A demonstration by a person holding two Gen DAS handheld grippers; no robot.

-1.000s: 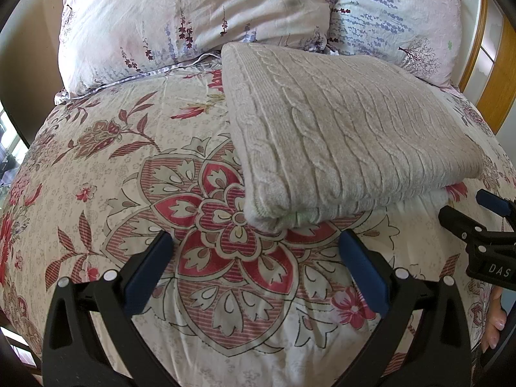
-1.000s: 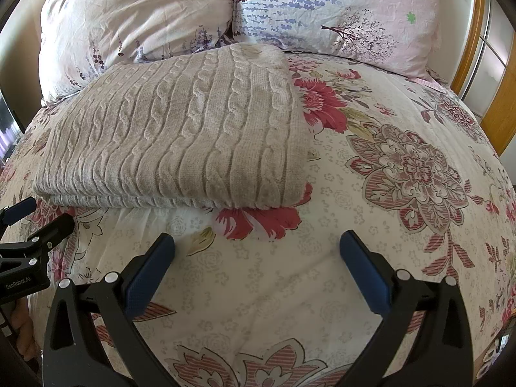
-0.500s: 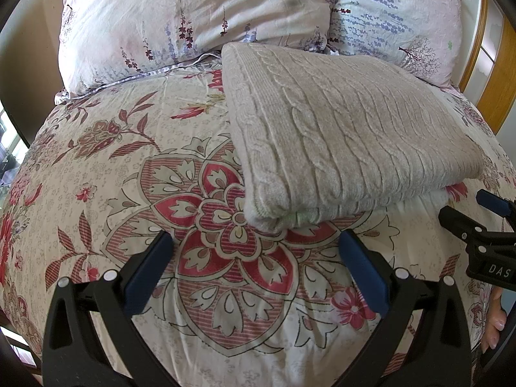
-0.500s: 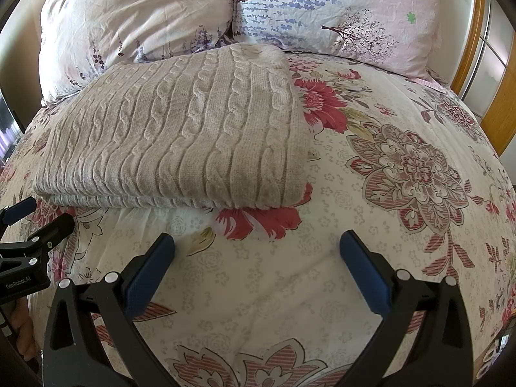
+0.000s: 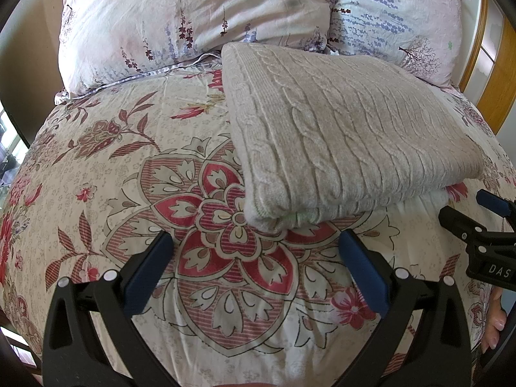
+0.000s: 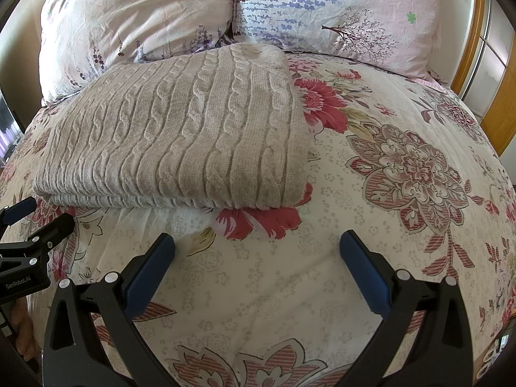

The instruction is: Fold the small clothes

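Observation:
A beige cable-knit sweater [image 5: 342, 135] lies folded in a neat rectangle on the floral bed cover; it also shows in the right wrist view [image 6: 180, 138]. My left gripper [image 5: 256, 248] is open and empty, just in front of the sweater's near left corner, not touching it. My right gripper [image 6: 256, 248] is open and empty, a short way in front of the sweater's near right corner. Each gripper shows at the edge of the other's view: the right one [image 5: 474, 216], the left one [image 6: 35, 222].
Two floral pillows [image 5: 193, 16] [image 6: 338, 9] lie against the headboard behind the sweater. The floral bed cover [image 6: 403, 167] spreads wide to the right and also to the left [image 5: 96, 161]. A wooden frame [image 6: 503, 103] stands at the far right.

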